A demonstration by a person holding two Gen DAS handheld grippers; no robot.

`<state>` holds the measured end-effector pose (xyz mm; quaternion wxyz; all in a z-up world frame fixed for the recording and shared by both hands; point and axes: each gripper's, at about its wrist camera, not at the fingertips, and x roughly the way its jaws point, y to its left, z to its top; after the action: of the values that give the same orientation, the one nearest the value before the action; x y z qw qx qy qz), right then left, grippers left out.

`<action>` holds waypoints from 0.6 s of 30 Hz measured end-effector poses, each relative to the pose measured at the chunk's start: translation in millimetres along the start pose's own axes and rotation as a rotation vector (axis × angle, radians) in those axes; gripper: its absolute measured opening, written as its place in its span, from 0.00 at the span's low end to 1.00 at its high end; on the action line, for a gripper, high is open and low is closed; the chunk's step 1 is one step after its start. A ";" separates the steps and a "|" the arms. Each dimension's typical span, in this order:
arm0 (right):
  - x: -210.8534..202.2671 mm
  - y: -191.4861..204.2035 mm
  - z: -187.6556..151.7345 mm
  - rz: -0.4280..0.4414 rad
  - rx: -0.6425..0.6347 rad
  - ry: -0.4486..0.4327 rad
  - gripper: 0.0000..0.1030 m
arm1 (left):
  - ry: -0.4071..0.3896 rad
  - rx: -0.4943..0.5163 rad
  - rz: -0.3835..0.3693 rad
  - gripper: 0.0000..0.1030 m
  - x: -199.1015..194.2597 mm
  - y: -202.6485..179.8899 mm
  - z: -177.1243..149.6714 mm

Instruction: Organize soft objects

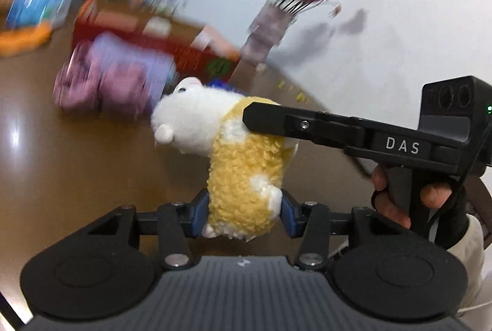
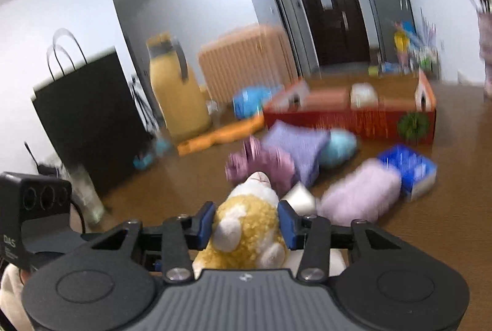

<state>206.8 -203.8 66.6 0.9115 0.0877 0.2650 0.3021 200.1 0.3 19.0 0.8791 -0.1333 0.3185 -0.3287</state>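
A yellow and white plush hamster (image 1: 243, 171) hangs above the brown table (image 1: 61, 177), gripped from two sides. My left gripper (image 1: 244, 215) is shut on its lower body, both blue pads pressing into the fur. My right gripper (image 1: 250, 119) comes in from the right, held by a hand (image 1: 396, 202), and one black finger lies across the plush's back. In the right wrist view the same hamster (image 2: 246, 226) is squeezed between the pads of my right gripper (image 2: 246, 225). Its head points away, towards the pile of soft things.
Beyond lie a pink-purple plush (image 2: 261, 165), a lilac cushion (image 2: 295, 146), a light blue plush (image 2: 338, 146), a pale pink plush (image 2: 359, 195) and a blue box (image 2: 409, 168). A red box (image 2: 350, 119) stands behind them. A black paper bag (image 2: 89, 122) stands left, a flower vase (image 1: 267, 29) by the wall.
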 end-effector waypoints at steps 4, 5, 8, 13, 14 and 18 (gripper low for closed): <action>-5.6 -19.0 42.0 -0.033 0.038 -0.143 0.42 | -0.068 0.103 -0.028 0.46 6.8 3.3 69.0; -3.3 -28.9 52.6 -0.046 0.059 -0.168 0.42 | -0.068 0.128 -0.040 0.46 15.4 6.1 87.1; 12.7 -64.0 84.8 -0.099 0.104 -0.230 0.42 | -0.036 0.190 -0.054 0.46 56.0 15.3 141.3; 59.7 -134.1 132.1 -0.197 0.138 -0.235 0.42 | 0.085 0.260 -0.042 0.46 152.3 29.0 218.1; 70.2 -148.5 138.7 -0.210 0.157 -0.225 0.42 | 0.107 0.275 -0.033 0.46 171.2 32.2 228.8; 116.7 -206.0 154.1 -0.256 0.229 -0.182 0.42 | 0.204 0.294 -0.028 0.46 241.5 54.8 258.5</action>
<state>472.4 -299.3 80.6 0.9468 0.1836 0.2230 0.1423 534.9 -112.2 77.4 0.8475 0.0265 0.3527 -0.3958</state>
